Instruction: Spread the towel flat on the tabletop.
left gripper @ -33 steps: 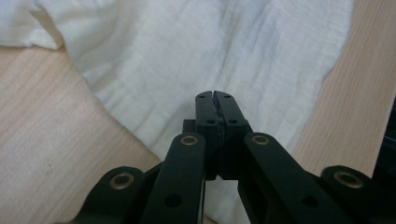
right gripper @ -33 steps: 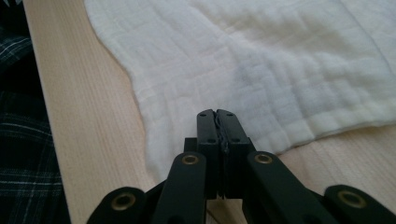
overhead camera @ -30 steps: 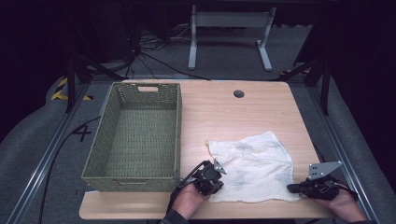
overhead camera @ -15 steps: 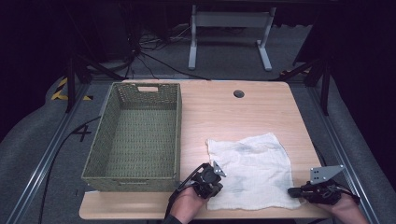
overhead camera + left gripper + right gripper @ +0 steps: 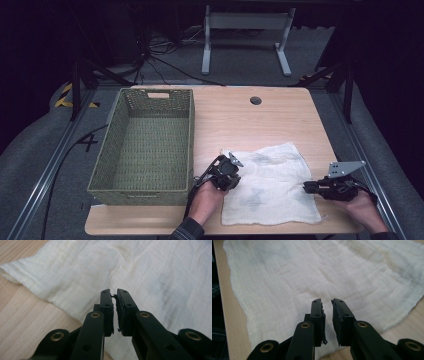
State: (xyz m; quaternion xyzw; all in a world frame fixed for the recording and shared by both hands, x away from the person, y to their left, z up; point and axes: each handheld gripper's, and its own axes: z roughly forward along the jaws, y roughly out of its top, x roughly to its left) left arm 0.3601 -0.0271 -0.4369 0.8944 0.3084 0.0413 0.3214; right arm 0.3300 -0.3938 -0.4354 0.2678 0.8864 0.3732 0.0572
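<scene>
Both grippers have backed off the cloth (image 5: 270,182), fingers just opening a crack, nothing between them.
Cloth lies flat on the table (image 5: 280,117), between left gripper (image 5: 226,175) and right gripper (image 5: 307,187), right of the basket (image 5: 145,145).

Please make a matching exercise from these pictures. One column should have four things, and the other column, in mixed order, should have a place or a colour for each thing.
Things:
1. basket
2. cloth
3. left gripper
4. right gripper

Places and colours:
A. at the right edge of the cloth
B. white, spread flat on the table
C. at the cloth's far left corner
D. green, on the left part of the table

Pairs: 1-D, 2-B, 3-C, 4-A
</scene>
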